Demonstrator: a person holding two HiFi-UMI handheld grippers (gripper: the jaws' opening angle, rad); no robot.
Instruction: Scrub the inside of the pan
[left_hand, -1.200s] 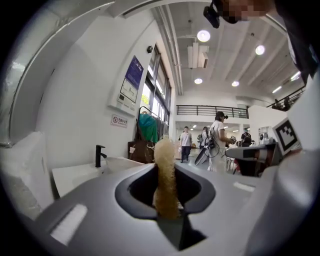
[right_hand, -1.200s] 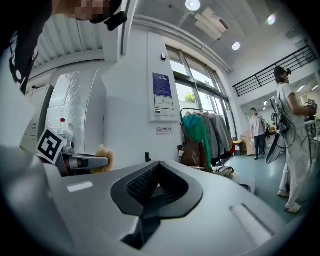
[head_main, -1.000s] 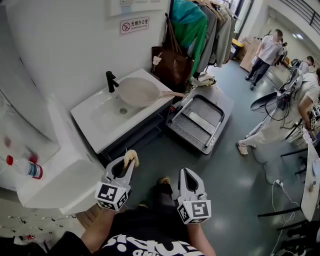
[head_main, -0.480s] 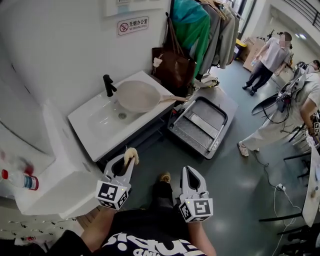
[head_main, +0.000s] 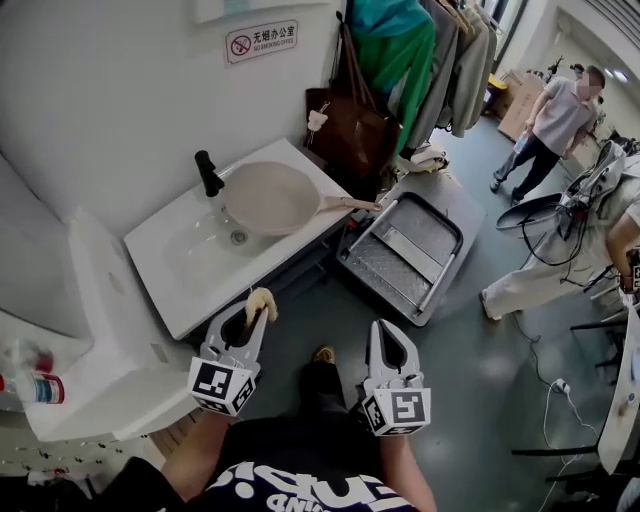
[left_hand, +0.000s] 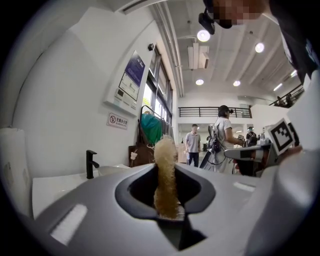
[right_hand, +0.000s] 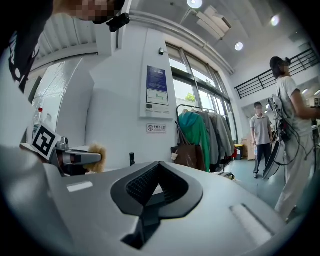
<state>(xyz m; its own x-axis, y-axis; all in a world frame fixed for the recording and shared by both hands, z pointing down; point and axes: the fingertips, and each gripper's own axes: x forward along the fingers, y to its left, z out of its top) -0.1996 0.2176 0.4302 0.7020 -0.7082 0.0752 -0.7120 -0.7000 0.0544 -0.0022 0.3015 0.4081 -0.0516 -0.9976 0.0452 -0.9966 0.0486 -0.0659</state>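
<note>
Pan (head_main: 268, 197): is sitting hollow side up on the right part of the white washbasin (head_main: 180, 275), with its handle (head_main: 350, 204) reaching to the right past the basin's edge; it is lying well apart from both of my tongs.
Faucet (head_main: 207, 173): black, standing at the back of the basin, just beside the pan's left rim.
Left tongs (head_main: 256, 318): I am keeping them clamped on a tan scrub pad (head_main: 262, 302); the pad is standing upright between the jaws and sticking out past their tips.
Right tongs (head_main: 383, 327): the jaws are lying pressed together with nothing between them.
Both tongs: I am holding them side by side and level in front of my body, above the grey floor (head_main: 470, 380), on the near side of the basin's front edge.
Stepladder (head_main: 400, 250): folded and lying flat on the floor, just to the right of the basin.
Brown bag (head_main: 345, 125): hanging behind the basin's right end, below a green garment (head_main: 392, 45) and other clothes on a rack.
Wall sign (head_main: 260, 42): red and white, hanging above the basin.
Bottle (head_main: 35, 385): red-capped and blurred, lying at the far left on a white table (head_main: 110, 350).
Person (head_main: 550, 125): standing far off at the upper right.
</note>
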